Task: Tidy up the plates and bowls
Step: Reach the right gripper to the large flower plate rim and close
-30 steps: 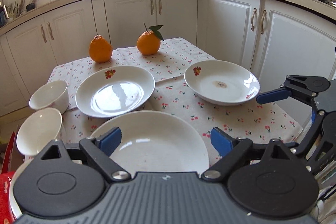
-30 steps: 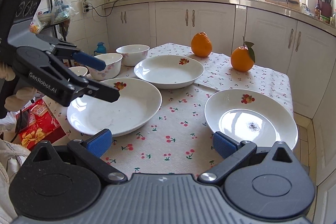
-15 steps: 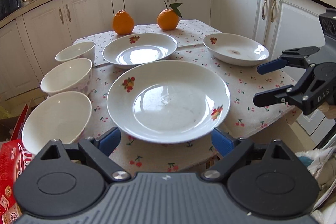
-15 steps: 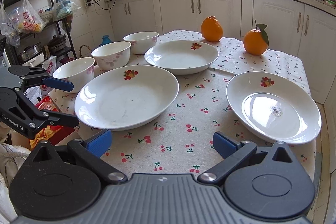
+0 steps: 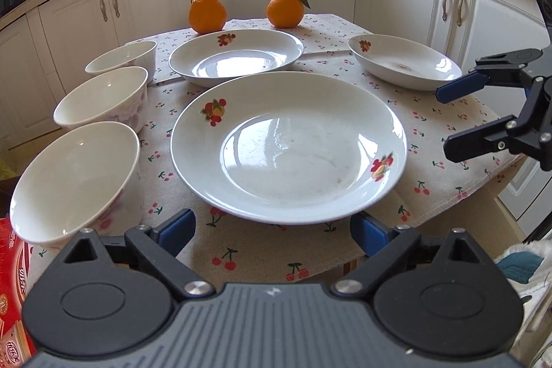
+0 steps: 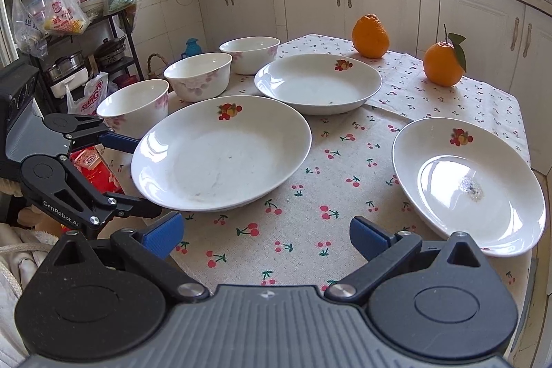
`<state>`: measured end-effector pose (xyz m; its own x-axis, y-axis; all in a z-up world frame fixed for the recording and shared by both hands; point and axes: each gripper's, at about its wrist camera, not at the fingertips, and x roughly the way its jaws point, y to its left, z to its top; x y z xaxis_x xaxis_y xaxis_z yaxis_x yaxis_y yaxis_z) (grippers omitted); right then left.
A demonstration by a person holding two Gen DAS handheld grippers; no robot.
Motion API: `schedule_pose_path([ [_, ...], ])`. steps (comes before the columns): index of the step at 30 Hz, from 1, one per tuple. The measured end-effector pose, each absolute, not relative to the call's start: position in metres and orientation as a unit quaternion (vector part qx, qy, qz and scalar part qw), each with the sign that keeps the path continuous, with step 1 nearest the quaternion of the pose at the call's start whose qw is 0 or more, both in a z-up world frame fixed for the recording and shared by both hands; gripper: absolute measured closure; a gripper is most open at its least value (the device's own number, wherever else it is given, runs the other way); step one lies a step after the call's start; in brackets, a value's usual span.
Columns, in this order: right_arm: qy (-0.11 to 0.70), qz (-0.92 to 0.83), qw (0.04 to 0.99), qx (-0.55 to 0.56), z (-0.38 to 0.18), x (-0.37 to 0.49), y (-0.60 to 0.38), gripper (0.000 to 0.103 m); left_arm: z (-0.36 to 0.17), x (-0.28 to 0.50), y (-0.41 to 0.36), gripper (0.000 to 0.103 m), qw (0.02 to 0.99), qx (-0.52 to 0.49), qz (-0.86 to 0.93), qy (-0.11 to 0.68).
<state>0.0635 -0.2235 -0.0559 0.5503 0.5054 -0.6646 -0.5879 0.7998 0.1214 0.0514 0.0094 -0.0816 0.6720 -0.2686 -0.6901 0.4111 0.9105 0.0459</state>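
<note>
Overhang is the main risk: the large plate [image 5: 288, 147] sits at the near edge of the counter [image 6: 310, 230], on a cherry-print cloth [image 5: 445, 126] that drapes loose over that edge. Both tongs are apart and hold nothing. The left tongs [image 5: 272, 228] hang just short of the large plate's near rim; the right tongs [image 6: 265, 235] hover over bare cloth between that plate and the right plate [image 6: 469, 185]. A third plate [image 6: 317, 83] lies further back, and 3 bowls [image 6: 132, 109] stand in a row along the left edge, the nearest apparently tilted. Glazed rims will likely slip in a shallow pinch. A nudge instead of a clean grip could push the plate off or drag the cloth, shifting the bowls and the 2 oranges [image 5: 207, 12].
</note>
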Motion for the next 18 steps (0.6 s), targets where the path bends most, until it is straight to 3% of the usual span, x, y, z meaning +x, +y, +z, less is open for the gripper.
schedule_pose_path([
  [18, 0.393, 0.378, 0.835, -0.073, -0.055, 0.12, -0.205, 0.0, -0.087, 0.059, 0.008, 0.0, 0.909, 0.077, -0.184, 0.365],
])
